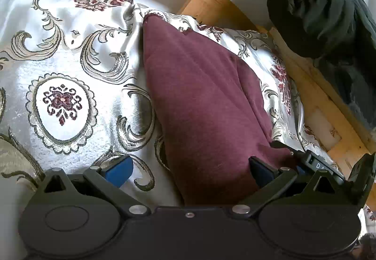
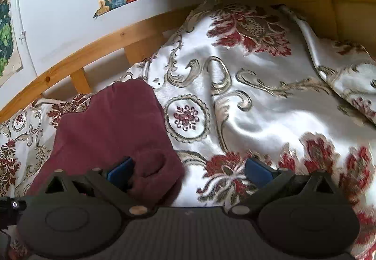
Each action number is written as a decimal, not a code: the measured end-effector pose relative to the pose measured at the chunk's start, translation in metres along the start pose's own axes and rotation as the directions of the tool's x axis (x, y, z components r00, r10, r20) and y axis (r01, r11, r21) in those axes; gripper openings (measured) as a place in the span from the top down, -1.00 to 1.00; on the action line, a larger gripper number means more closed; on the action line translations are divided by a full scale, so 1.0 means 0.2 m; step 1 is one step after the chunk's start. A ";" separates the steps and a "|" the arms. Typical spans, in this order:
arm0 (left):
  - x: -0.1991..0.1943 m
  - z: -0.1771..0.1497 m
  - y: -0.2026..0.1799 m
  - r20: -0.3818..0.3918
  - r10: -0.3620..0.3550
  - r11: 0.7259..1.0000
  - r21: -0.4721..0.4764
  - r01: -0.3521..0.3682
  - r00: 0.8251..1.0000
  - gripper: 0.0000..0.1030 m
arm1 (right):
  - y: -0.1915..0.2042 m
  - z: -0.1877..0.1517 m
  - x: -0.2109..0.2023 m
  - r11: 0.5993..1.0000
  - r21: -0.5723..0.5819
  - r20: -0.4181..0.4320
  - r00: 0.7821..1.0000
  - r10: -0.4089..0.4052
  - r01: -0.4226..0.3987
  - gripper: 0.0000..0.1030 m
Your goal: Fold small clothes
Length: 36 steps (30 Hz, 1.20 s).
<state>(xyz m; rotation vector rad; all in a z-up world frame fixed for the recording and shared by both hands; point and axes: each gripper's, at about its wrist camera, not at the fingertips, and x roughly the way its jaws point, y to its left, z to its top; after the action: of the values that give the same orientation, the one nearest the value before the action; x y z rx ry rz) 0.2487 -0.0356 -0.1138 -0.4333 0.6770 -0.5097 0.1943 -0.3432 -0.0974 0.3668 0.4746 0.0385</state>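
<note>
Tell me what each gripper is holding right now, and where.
Nothing is held. Both the left gripper and right gripper are open over the maroon cloth's near edge.

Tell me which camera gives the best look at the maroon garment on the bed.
The left wrist view: the maroon garment runs up the middle of the frame, showing most of its length and its creases on the patterned bedspread. The right wrist view shows it off to the left, with its near edge behind the right gripper.
</note>
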 end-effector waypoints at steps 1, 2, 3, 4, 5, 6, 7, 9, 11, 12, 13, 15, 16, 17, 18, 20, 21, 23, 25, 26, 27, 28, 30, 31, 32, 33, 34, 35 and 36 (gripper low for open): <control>0.00 0.00 0.00 0.000 0.000 1.000 -0.001 0.000 1.000 -0.99 | 0.00 0.01 0.00 1.000 0.003 -0.005 1.000 -0.003 0.003 -0.99; 0.00 0.00 0.00 0.000 0.000 1.000 -0.001 0.000 1.000 -0.99 | 0.00 0.01 0.00 1.000 0.010 -0.010 1.000 -0.004 0.005 -1.00; 0.00 0.00 0.00 0.000 0.000 1.000 -0.001 0.000 1.000 -0.99 | 0.00 0.02 0.00 1.000 0.025 -0.011 1.000 0.001 -0.001 -1.00; 0.00 0.00 0.00 0.000 0.000 1.000 -0.001 0.000 1.000 -0.99 | 0.00 0.03 0.00 0.999 0.046 -0.006 1.000 0.018 -0.018 -1.00; 0.00 0.00 0.00 0.001 -0.001 1.000 -0.002 0.001 1.000 -0.99 | 0.00 0.04 -0.01 0.997 0.061 0.000 0.999 0.039 -0.038 -1.00; 0.00 0.00 0.00 0.001 -0.002 1.000 -0.002 0.002 1.000 -0.99 | 0.01 0.05 0.00 0.996 0.072 0.004 0.998 0.059 -0.060 -1.00; 0.00 0.00 0.00 0.002 -0.002 1.000 0.000 0.002 1.000 -0.99 | 0.02 0.07 0.02 0.995 0.073 0.003 0.998 0.070 -0.070 -1.00; 0.00 0.00 0.00 0.003 -0.002 1.000 0.000 0.002 1.000 -0.99 | 0.04 0.10 0.06 0.995 0.065 0.000 0.997 0.081 -0.081 -1.00; 0.00 0.00 0.00 0.003 -0.004 1.000 0.000 0.004 1.000 -0.99 | 0.05 0.12 0.14 0.992 0.060 -0.046 0.992 0.114 -0.111 -1.00; 0.00 0.00 0.00 0.003 -0.003 1.000 0.001 0.003 1.000 -0.99 | 0.05 0.11 0.19 0.990 0.061 -0.095 0.987 0.133 -0.128 -0.99; 0.00 0.00 0.00 0.003 -0.003 1.000 0.000 0.003 1.000 -0.99 | 0.05 0.10 0.24 0.991 0.047 -0.115 0.985 0.131 -0.126 -1.00; 0.00 0.00 0.00 0.005 -0.002 1.000 0.002 0.002 1.000 -0.99 | 0.06 0.06 0.24 0.991 -0.002 -0.061 0.989 0.132 -0.133 -1.00; 0.00 0.00 0.00 0.004 -0.002 1.000 0.003 0.002 1.000 -0.99 | 0.06 0.04 0.23 0.991 -0.008 -0.047 0.990 0.132 -0.133 -1.00; 0.00 0.00 0.00 0.004 -0.002 1.000 0.003 0.002 1.000 -0.99 | 0.06 0.04 0.23 0.991 -0.005 -0.037 0.990 0.137 -0.137 -0.99; 0.00 0.00 0.00 0.005 -0.002 1.000 0.003 0.002 1.000 -0.99 | 0.05 0.03 0.22 0.990 0.004 -0.031 0.989 0.144 -0.144 -0.99; 0.00 0.00 0.00 0.005 -0.001 1.000 0.003 0.001 1.000 -0.99 | 0.03 0.03 0.22 0.988 0.013 -0.024 0.988 0.152 -0.152 -0.99; 0.00 0.00 0.00 0.005 -0.001 1.000 0.003 0.001 1.000 -0.99 | 0.03 0.03 0.22 0.988 0.011 -0.024 0.988 0.152 -0.151 -0.99; 0.00 0.00 0.00 0.004 -0.002 1.000 0.003 0.002 1.000 -0.99 | 0.04 0.03 0.22 0.989 0.007 -0.020 0.989 0.148 -0.148 -0.99; 0.00 0.00 0.00 0.005 -0.002 1.000 0.003 0.002 1.000 -0.99 | 0.04 0.02 0.21 0.989 0.006 -0.014 0.989 0.145 -0.145 -0.99; 0.00 0.00 0.00 0.005 -0.002 1.000 0.003 0.001 1.000 -0.99 | 0.04 0.02 0.21 0.989 0.006 -0.012 0.989 0.145 -0.145 -0.99; 0.00 0.00 0.00 0.005 -0.001 1.000 0.003 0.001 1.000 -0.99 | 0.04 0.02 0.21 0.990 0.006 -0.011 0.990 0.144 -0.144 -0.99; 0.00 0.00 0.00 0.005 -0.001 1.000 0.003 0.001 1.000 -0.99 | 0.04 0.01 0.20 0.990 0.005 -0.010 0.990 0.143 -0.143 -0.99; 0.00 0.00 0.00 0.006 -0.001 1.000 0.003 0.001 1.000 -0.99 | 0.05 0.01 0.20 0.990 0.004 -0.008 0.990 0.140 -0.140 -0.99; 0.00 0.00 0.00 0.005 -0.001 1.000 0.003 0.001 1.000 -0.99 | 0.05 0.01 0.20 0.990 0.004 -0.008 0.990 0.139 -0.139 -0.99; 0.00 0.00 0.00 0.005 -0.001 1.000 0.003 0.001 1.000 -0.99 | 0.05 0.01 0.20 0.990 0.003 -0.007 0.990 0.138 -0.138 -0.99; 0.00 0.00 0.00 0.006 -0.001 1.000 0.004 0.001 1.000 -0.99 | 0.05 0.01 0.20 0.990 0.003 -0.007 0.990 0.138 -0.138 -0.99; 0.00 0.00 0.00 0.006 -0.001 1.000 0.004 0.001 1.000 -0.99 | 0.05 0.01 0.20 0.990 0.003 -0.007 0.990 0.138 -0.138 -0.99; 0.00 0.00 0.00 0.006 -0.001 1.000 0.004 0.001 1.000 -0.99 | 0.05 0.01 0.20 0.990 0.003 -0.008 0.990 0.139 -0.139 -0.99; 0.00 0.00 0.00 0.006 -0.001 1.000 0.004 0.001 1.000 -0.99 | 0.05 0.01 0.20 0.990 0.003 -0.008 0.990 0.139 -0.139 -0.99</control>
<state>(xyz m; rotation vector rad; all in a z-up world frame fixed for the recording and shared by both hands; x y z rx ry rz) 0.2481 -0.0352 -0.1138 -0.4316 0.6701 -0.5105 0.2317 -0.3301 -0.1105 0.4019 0.4564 0.1750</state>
